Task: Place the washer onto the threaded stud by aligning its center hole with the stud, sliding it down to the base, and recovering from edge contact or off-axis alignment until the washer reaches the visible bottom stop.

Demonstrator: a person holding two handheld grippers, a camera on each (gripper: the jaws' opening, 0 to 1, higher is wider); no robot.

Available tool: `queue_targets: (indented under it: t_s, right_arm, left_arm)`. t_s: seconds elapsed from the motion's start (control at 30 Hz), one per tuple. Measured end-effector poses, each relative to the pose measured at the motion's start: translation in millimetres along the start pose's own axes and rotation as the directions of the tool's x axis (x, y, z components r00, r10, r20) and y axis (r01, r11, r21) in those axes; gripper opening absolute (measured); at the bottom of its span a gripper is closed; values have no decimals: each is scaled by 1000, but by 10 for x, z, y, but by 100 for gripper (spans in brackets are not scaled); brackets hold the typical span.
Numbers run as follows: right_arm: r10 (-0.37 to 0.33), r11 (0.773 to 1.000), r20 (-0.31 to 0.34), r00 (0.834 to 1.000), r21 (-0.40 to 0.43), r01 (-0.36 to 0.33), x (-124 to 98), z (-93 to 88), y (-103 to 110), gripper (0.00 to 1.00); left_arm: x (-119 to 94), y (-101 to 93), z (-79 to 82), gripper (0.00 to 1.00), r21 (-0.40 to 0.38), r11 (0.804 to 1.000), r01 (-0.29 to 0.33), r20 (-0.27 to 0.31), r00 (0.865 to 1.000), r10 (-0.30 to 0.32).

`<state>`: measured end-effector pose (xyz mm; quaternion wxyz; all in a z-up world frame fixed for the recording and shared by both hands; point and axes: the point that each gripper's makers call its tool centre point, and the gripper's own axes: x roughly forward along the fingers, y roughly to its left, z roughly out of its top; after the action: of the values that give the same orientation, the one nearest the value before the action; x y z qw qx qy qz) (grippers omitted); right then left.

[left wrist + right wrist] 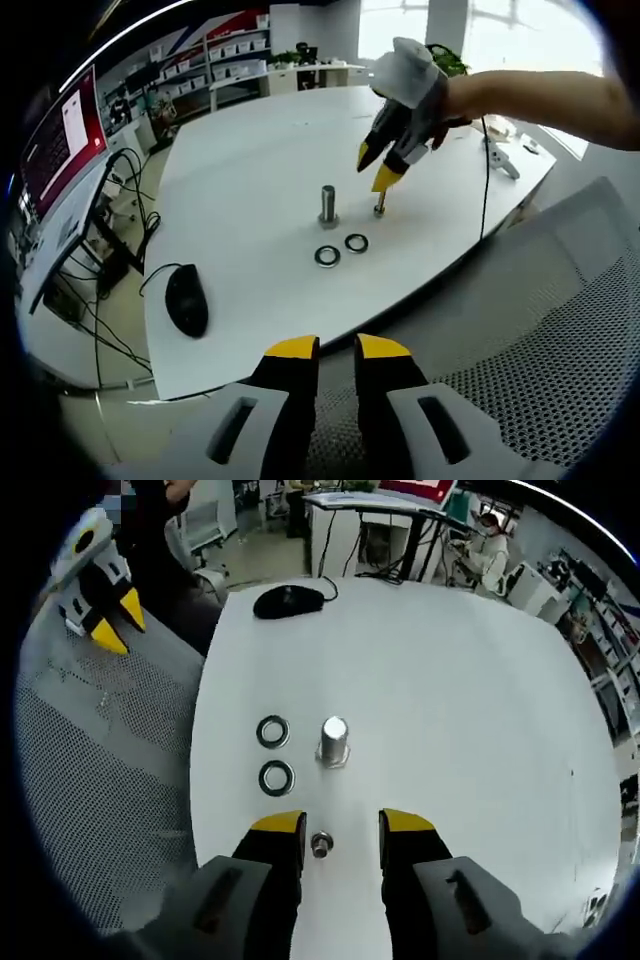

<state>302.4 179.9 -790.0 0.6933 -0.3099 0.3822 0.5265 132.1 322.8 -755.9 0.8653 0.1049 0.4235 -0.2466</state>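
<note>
Two flat metal washers [272, 731] [277, 777] lie side by side on the white table [450, 680]; the left gripper view shows the same washers [327, 256] [356, 242]. A small threaded stud [321, 844] stands just beyond them, below the gap of my open right gripper [341, 823]. In the left gripper view the right gripper [376, 167], held by a gloved hand, hovers just above that stud [380, 208]. A thicker metal post [333, 740] [328, 205] stands beside the washers. My left gripper [337, 349] hangs off the table over a chair, slightly open and holding nothing.
A black mouse [187, 298] [288, 601] with its cable lies near one table edge. A grey mesh chair [540, 330] [100, 750] stands against the table by the washers. Desks, a monitor [60, 140] and shelves surround the table.
</note>
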Motion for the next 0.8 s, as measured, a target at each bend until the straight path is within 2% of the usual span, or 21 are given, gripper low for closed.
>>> queue_targets:
  t_s: [0.37,0.6,0.8]
  right_arm:
    - [4,1000,76,997,24,-6,-111,129,146,31]
    - [14,1000,69,998,12,-15,-80,98,283,31]
    - [30,999,55,998,-18,-29,-82,154,382,31]
  left_arm:
    - [1,4,0,12,-2,1000,-2,-1,1000,2]
    - [0,4,-4,12,-1,1000,-2,-1,1000,2]
    - [-10,-18,11,12,1,1000,-3,0,1000,3]
